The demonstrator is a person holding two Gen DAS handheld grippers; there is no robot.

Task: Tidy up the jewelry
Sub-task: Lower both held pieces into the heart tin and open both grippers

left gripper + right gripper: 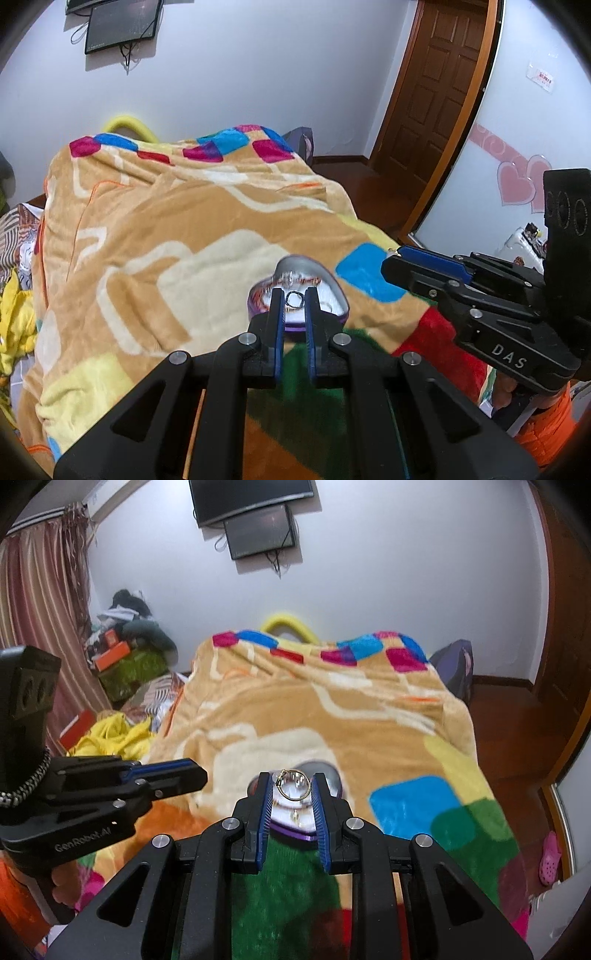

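Observation:
A heart-shaped silver tin with a purple rim (325, 291) lies open on the bed blanket; it also shows in the right wrist view (325, 775). My left gripper (294, 299) is shut on a small silver ring (294, 298) and holds it over the tin. My right gripper (294, 784) is shut on a gold hoop earring (293, 784) above the tin. Small jewelry pieces (295, 815) lie inside the tin. The right gripper shows from the side in the left wrist view (397, 254), and the left gripper in the right wrist view (199, 771).
A tan fleece blanket with coloured squares (184, 221) covers the bed. Yellow cloth (110, 734) and piled clutter (129, 653) lie at the left. A wooden door (436, 92) and wooden floor (509, 720) are to the right. Monitors (258, 528) hang on the far wall.

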